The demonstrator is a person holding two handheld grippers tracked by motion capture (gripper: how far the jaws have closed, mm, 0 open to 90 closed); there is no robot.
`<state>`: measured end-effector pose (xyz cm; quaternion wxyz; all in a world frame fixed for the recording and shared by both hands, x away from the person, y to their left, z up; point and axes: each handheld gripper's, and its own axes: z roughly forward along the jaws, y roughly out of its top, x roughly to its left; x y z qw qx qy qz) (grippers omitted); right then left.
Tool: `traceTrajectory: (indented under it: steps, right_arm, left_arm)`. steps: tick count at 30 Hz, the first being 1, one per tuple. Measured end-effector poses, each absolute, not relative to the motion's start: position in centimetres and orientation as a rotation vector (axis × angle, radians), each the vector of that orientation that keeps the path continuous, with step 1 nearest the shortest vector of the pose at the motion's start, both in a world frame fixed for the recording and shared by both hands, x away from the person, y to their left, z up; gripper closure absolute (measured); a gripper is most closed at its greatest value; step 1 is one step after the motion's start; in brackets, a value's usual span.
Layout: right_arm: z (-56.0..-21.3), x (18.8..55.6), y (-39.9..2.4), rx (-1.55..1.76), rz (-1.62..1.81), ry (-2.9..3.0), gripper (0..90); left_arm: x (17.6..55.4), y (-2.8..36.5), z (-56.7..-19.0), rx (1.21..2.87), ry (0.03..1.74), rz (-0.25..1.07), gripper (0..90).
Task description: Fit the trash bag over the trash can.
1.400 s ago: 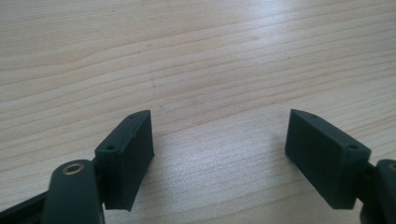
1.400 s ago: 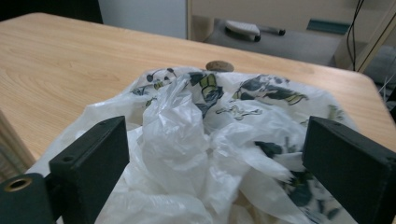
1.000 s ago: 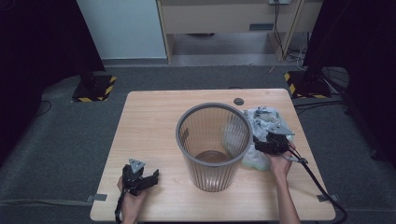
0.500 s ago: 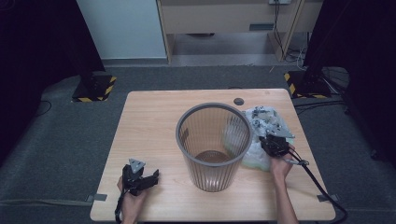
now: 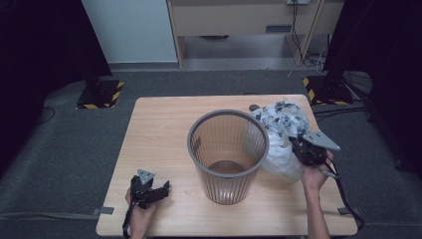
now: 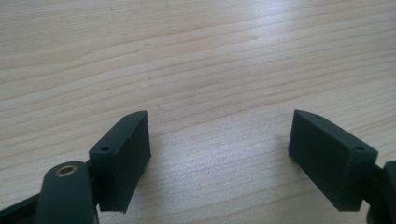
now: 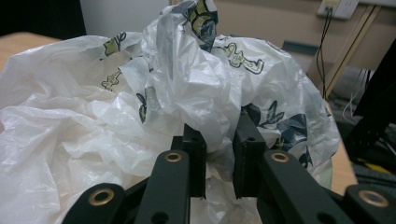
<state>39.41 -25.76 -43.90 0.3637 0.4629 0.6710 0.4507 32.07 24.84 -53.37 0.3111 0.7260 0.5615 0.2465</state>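
A grey ribbed plastic bin stands upright in the middle of the wooden table. Just right of it is a crumpled white plastic bag with dark printed figures. My right gripper has just been closing and is now shut on a fold of that bag. In the right gripper view the bag bulges above my right gripper, with thin plastic pinched between the pads. My left gripper rests low at the table's front left. It stands open over bare wood, with nothing between its jaws.
A small dark round object lies on the table behind the bin, near the bag. A cable trails from the right gripper over the table's right front corner. Beyond the table are cabinets and black stands with striped bases.
The right gripper's jaws closed on the bag, then it rose, lifting the bag's near side beside the bin. The left gripper kept still.
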Motion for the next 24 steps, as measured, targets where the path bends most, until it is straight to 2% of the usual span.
traceTrajectory:
  steps: [24]
  right_arm:
    - [-32.8, 32.5, -27.8, 1.039, 1.296, 1.466, 78.2]
  left_arm:
    - [32.1, 24.8, -53.4, 1.916, 1.483, 0.651, 20.3]
